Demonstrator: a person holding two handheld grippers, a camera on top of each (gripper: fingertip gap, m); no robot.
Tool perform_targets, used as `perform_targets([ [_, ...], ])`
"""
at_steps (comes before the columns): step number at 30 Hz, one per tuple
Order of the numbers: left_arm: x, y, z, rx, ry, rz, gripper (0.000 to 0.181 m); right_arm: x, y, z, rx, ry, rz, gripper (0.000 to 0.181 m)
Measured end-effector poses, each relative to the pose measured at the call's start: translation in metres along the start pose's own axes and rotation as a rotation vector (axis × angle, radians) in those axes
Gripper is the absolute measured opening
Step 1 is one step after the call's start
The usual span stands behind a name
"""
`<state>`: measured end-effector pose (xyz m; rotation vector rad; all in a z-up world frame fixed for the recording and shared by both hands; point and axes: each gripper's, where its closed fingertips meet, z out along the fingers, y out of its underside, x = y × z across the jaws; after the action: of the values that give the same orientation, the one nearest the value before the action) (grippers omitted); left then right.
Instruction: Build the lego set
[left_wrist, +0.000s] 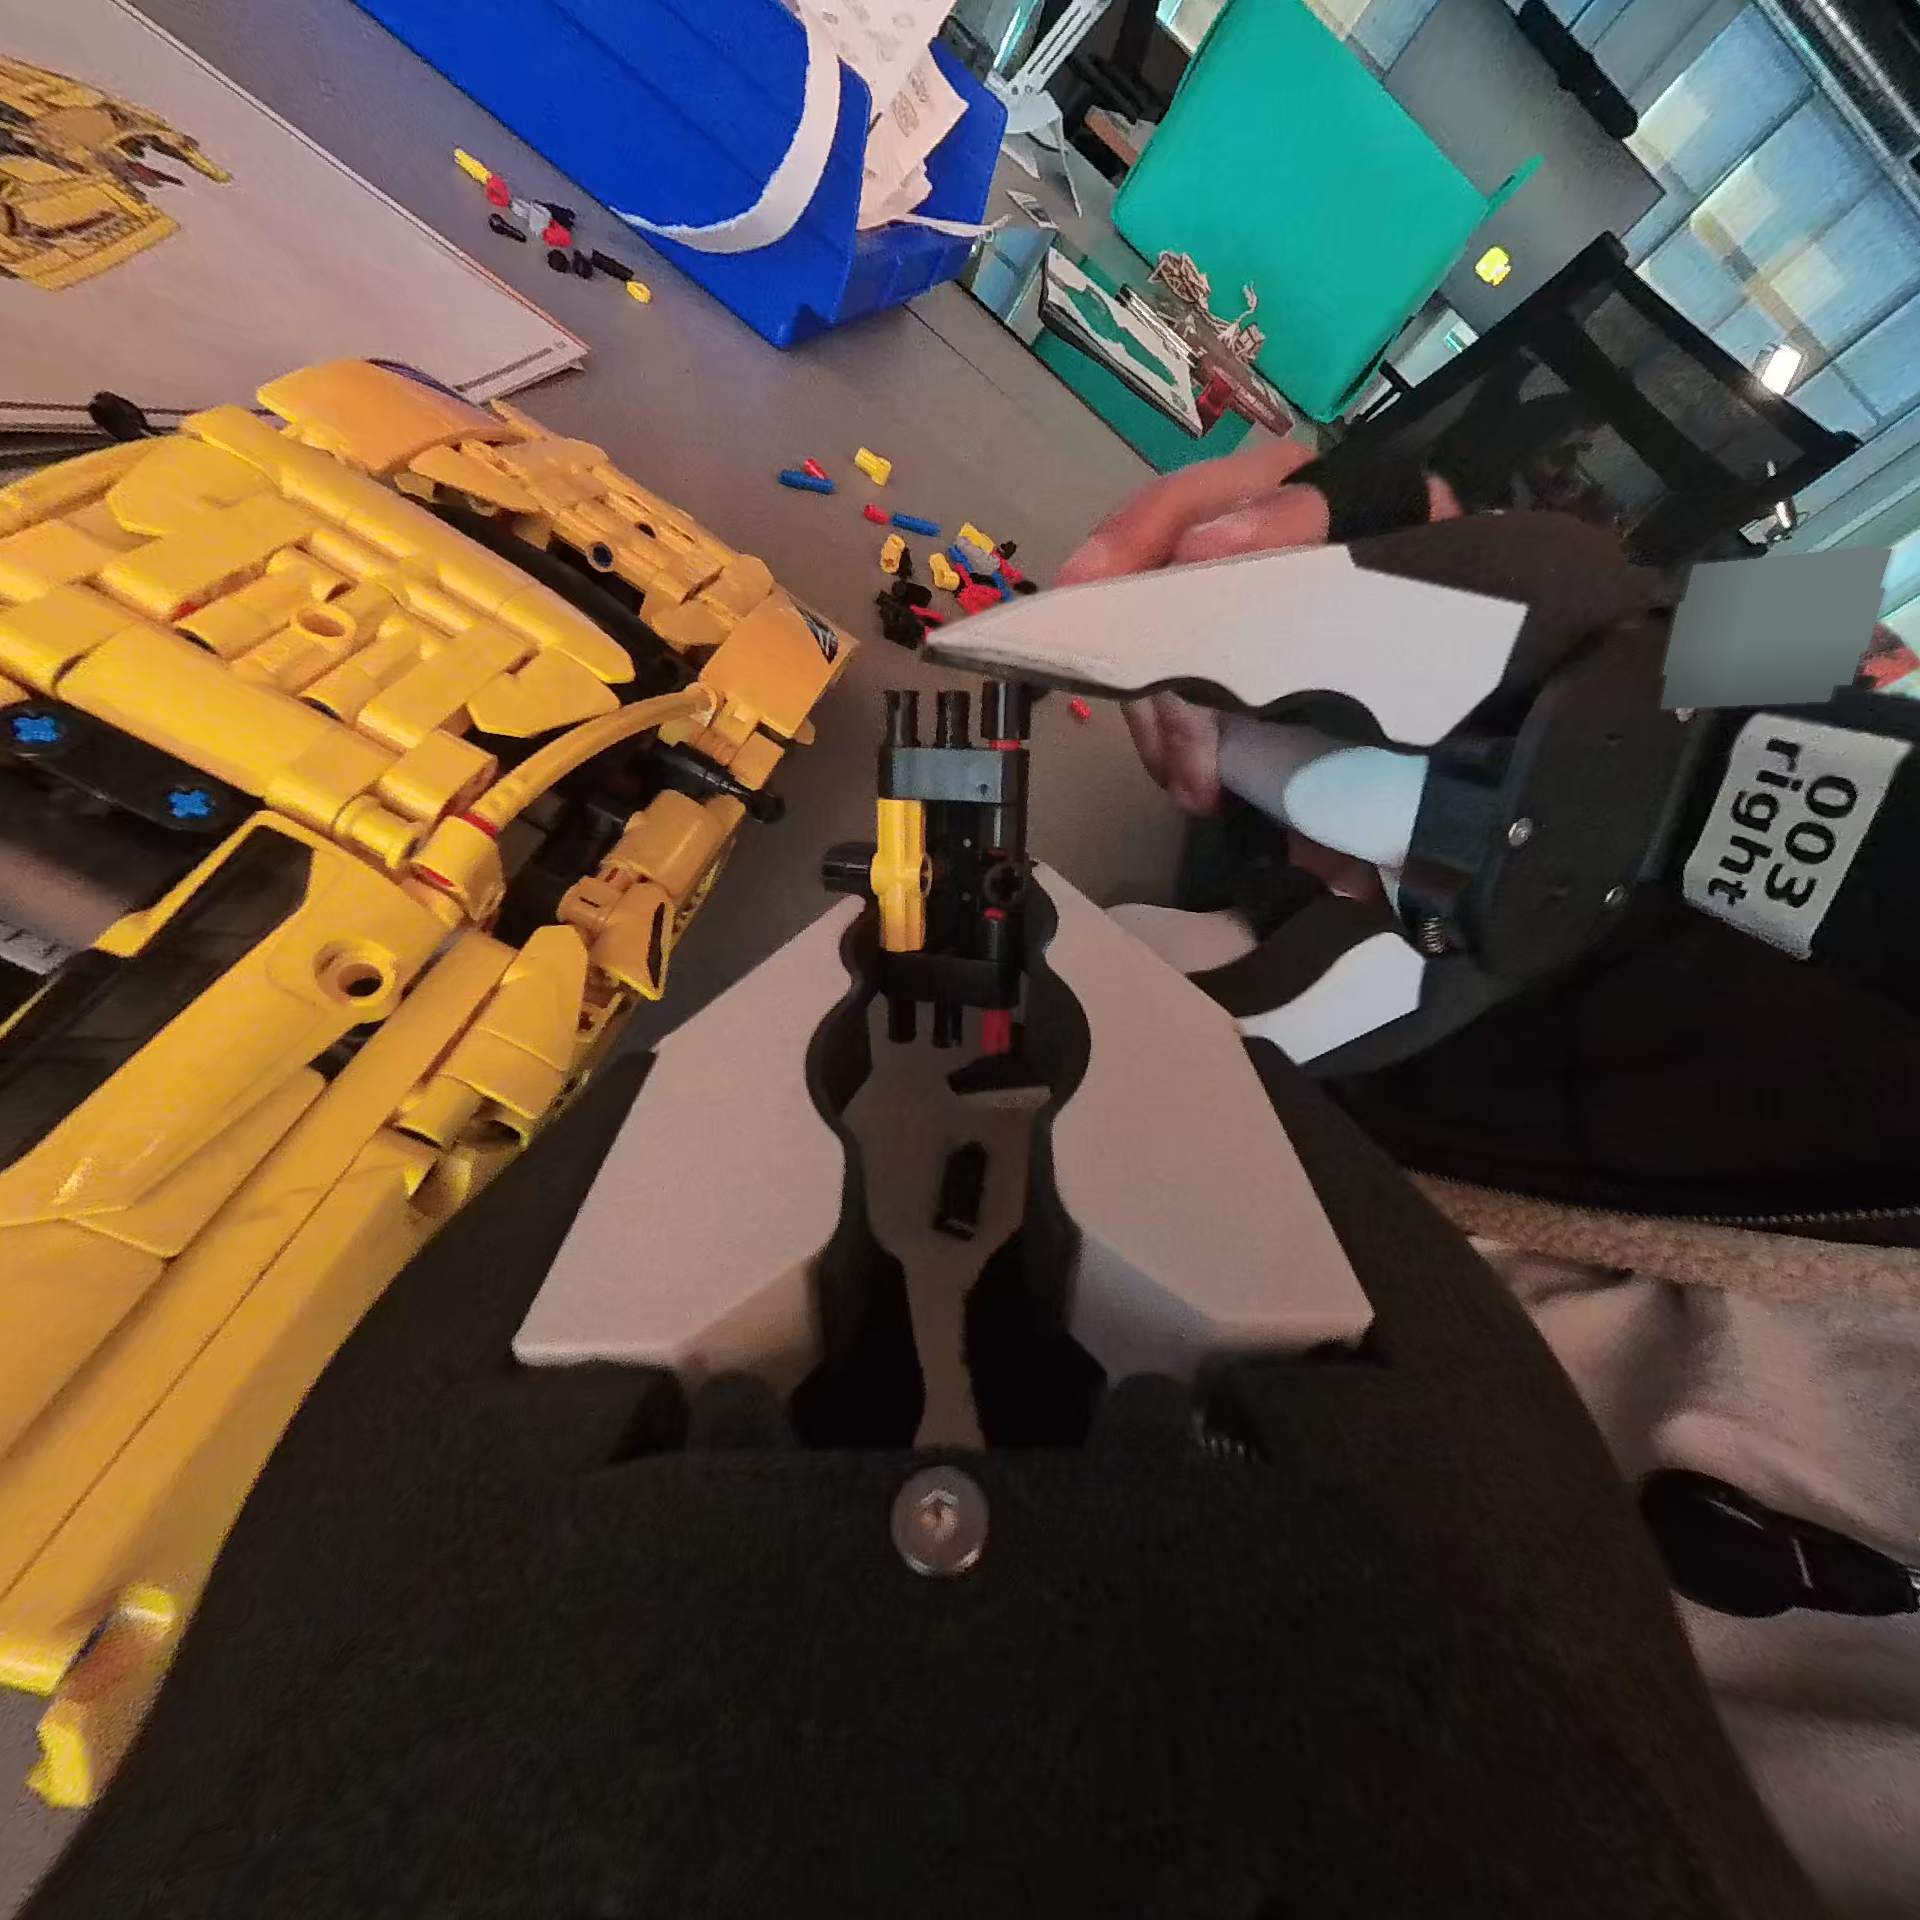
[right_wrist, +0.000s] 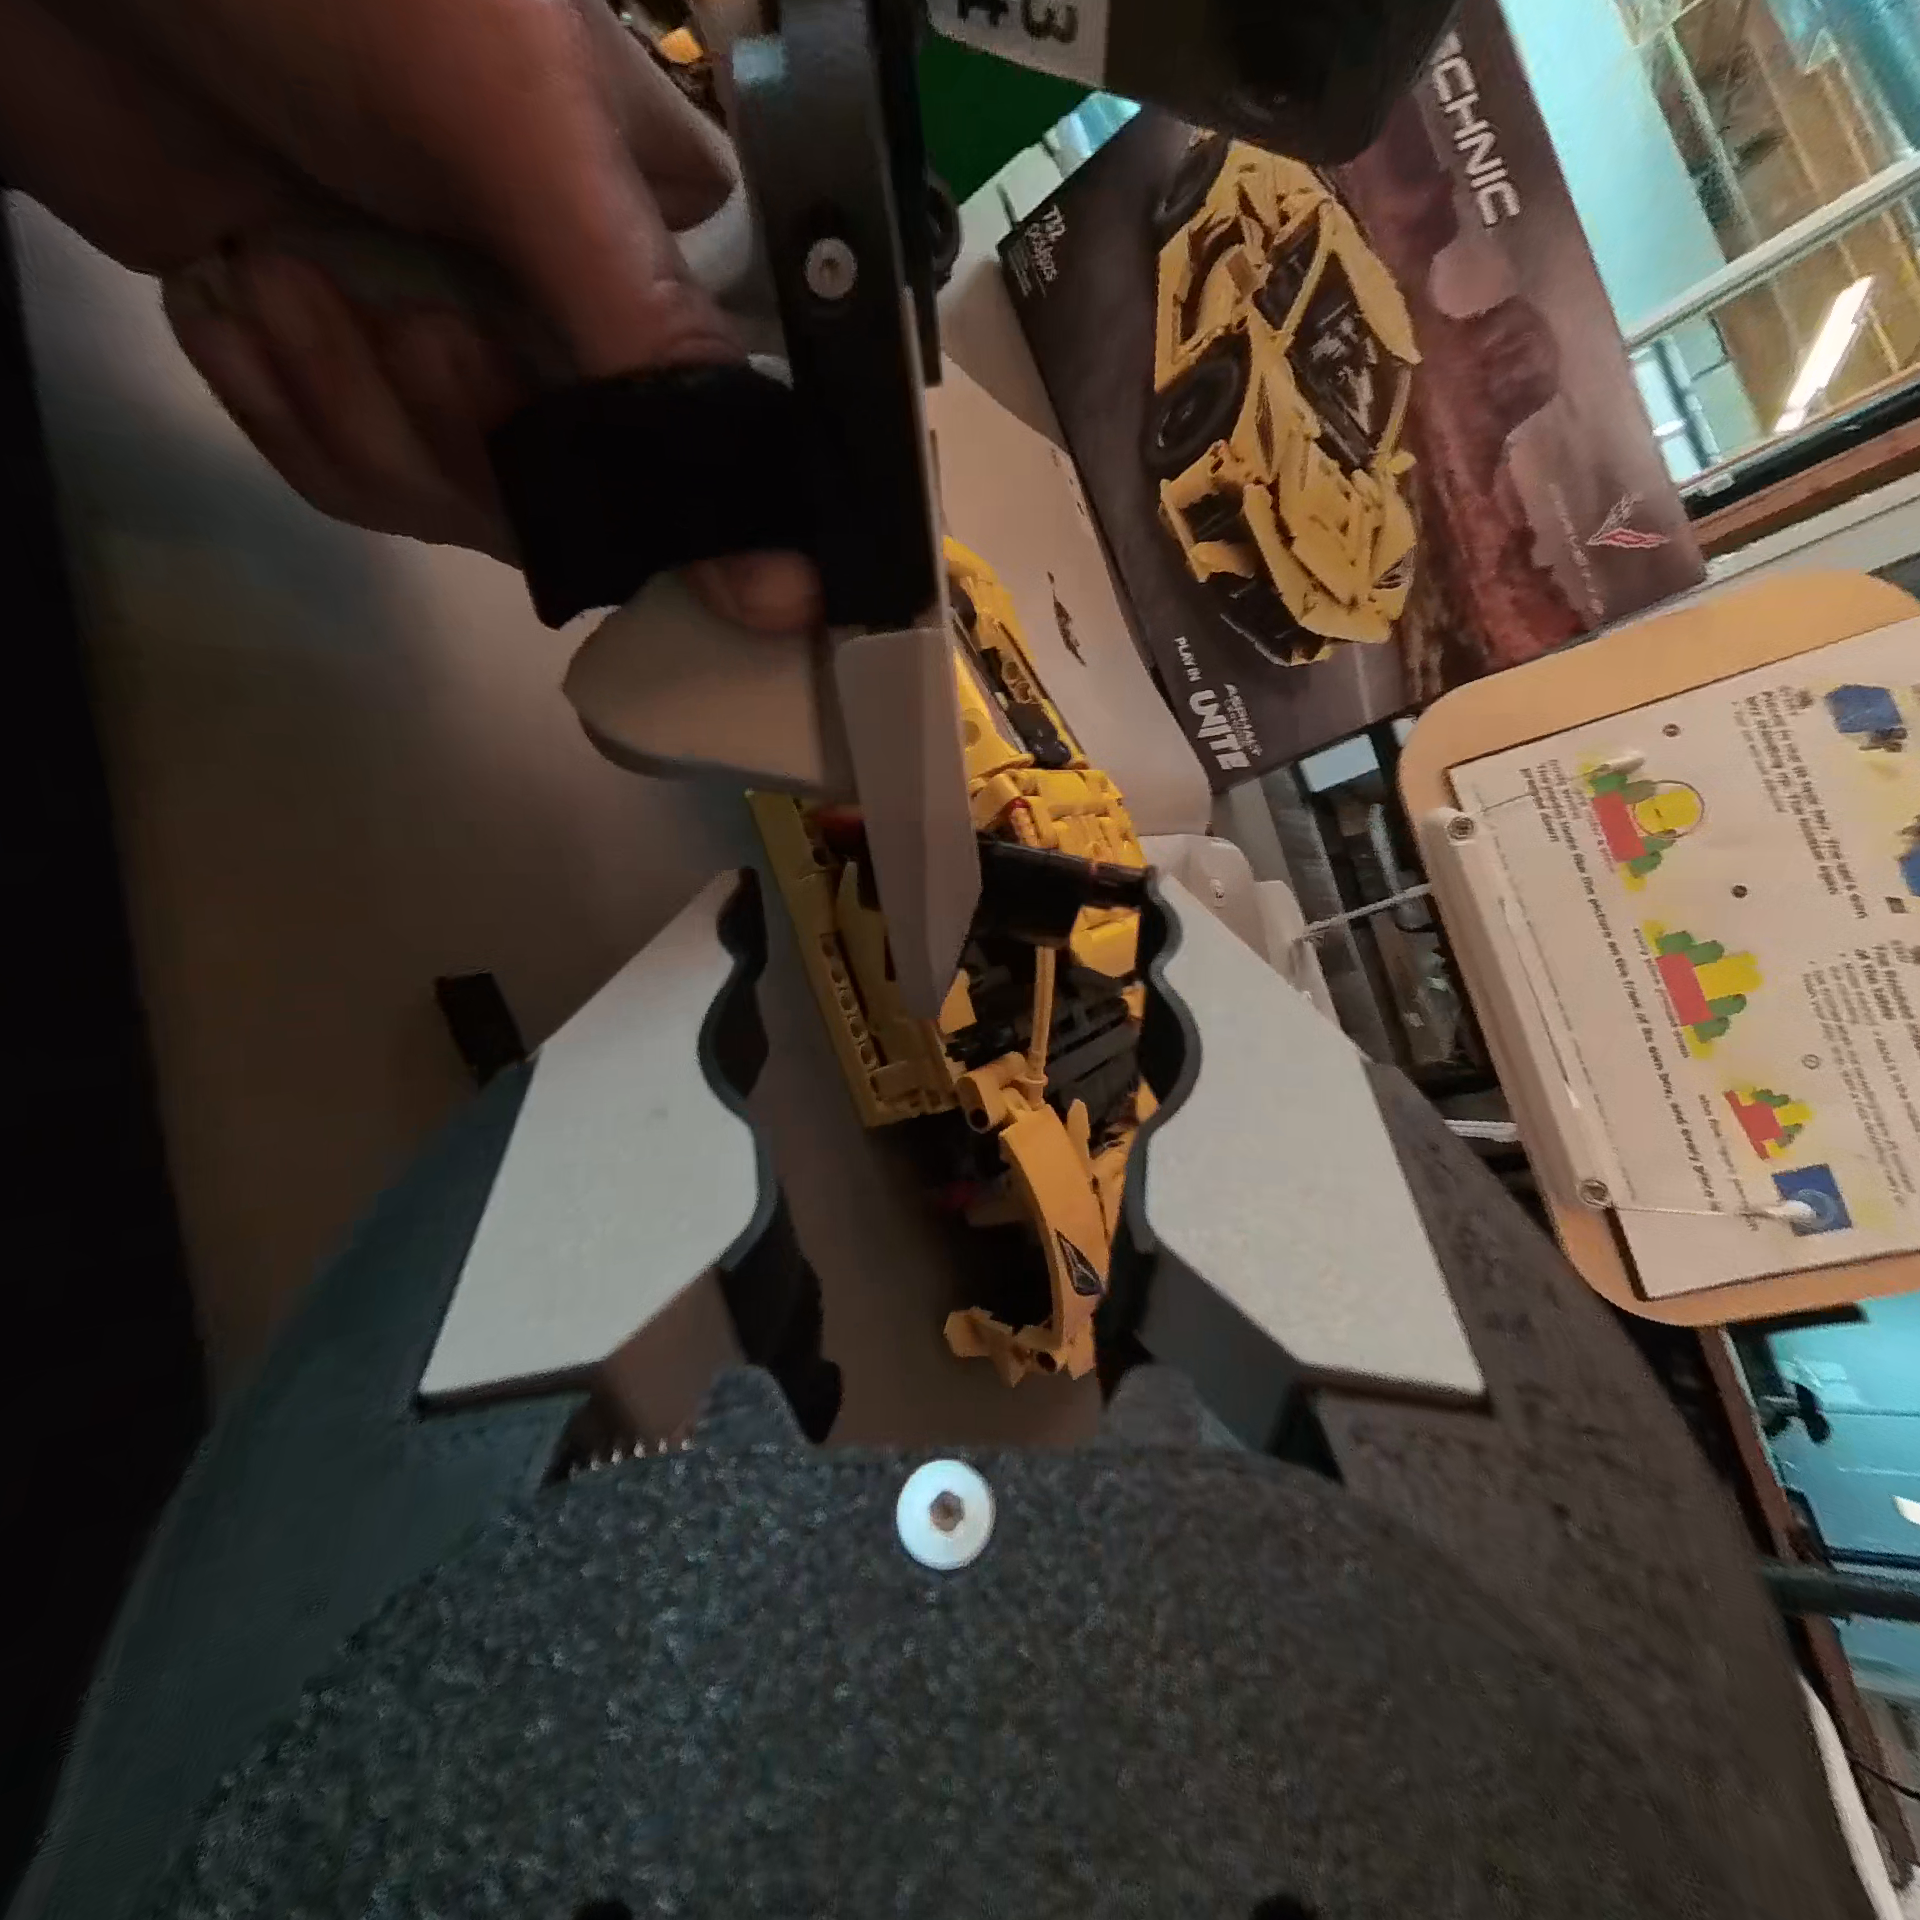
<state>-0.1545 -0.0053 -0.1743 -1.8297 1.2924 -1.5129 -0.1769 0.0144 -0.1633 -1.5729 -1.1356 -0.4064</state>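
Observation:
My left gripper (left_wrist: 951, 904) is shut on a small black, grey and yellow sub-assembly (left_wrist: 951, 790) and holds it upright above the grey table. Black pins stick out of the sub-assembly's top. My right gripper (left_wrist: 1075, 696) comes in from the right, and its upper finger's tip hovers just over those pins. In the right wrist view my right gripper (right_wrist: 945, 899) is open, jaws wide apart. The left gripper's finger (right_wrist: 909, 810) and the held piece's black pin (right_wrist: 1049, 883) lie between them. The large yellow car model (left_wrist: 312, 727) lies to the left and shows behind (right_wrist: 1039, 1122).
A pile of small loose pieces (left_wrist: 945, 582) lies beyond the sub-assembly, and another group (left_wrist: 551, 234) lies by a blue bin (left_wrist: 727, 156). A loose black pin (left_wrist: 961, 1184) lies under my left gripper. There is an instruction booklet (left_wrist: 208, 239) at far left. The set's box (right_wrist: 1351, 416) and a board with a sheet (right_wrist: 1714, 987) stand behind. The tips of both grippers are at nearly the same place.

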Motion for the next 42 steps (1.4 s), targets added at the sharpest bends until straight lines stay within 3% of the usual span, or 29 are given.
perform_targets([
  [3, 0.002, 0.001, 0.001, 0.000, 0.022, -0.023, 0.024, 0.010, -0.002, -0.001, 0.022, 0.110, -0.051, 0.053],
  [14, -0.001, 0.004, 0.001, -0.018, -0.016, -0.001, 0.022, 0.005, 0.000, 0.001, -0.025, 0.082, -0.026, 0.050],
  [19, 0.006, -0.005, 0.001, 0.036, 0.029, 0.007, 0.024, 0.013, -0.004, -0.005, 0.036, 0.144, -0.017, 0.051],
  [20, 0.008, -0.005, 0.001, 0.045, 0.056, 0.000, 0.025, 0.016, -0.005, -0.009, 0.062, 0.170, -0.020, 0.051],
  [23, 0.009, -0.015, -0.007, 0.098, 0.109, -0.058, 0.062, 0.020, -0.009, -0.022, 0.158, 0.192, -0.008, 0.051],
  [25, 0.015, -0.023, -0.014, 0.140, 0.154, -0.043, 0.067, 0.022, -0.014, -0.029, 0.239, 0.192, 0.004, 0.050],
  [31, 0.029, -0.034, -0.026, 0.189, 0.177, 0.080, 0.065, 0.019, -0.019, -0.029, 0.286, 0.216, -0.091, 0.051],
  [35, 0.036, -0.023, -0.018, 0.125, 0.176, 0.151, 0.055, 0.015, -0.021, -0.026, 0.277, 0.226, -0.146, 0.051],
  [38, 0.025, -0.017, -0.013, 0.081, 0.069, 0.219, 0.036, 0.010, -0.020, -0.023, 0.262, 0.216, -0.177, 0.051],
  [42, 0.019, -0.017, -0.013, 0.062, -0.049, 0.340, 0.035, 0.011, -0.018, -0.021, 0.238, 0.226, -0.121, 0.050],
])
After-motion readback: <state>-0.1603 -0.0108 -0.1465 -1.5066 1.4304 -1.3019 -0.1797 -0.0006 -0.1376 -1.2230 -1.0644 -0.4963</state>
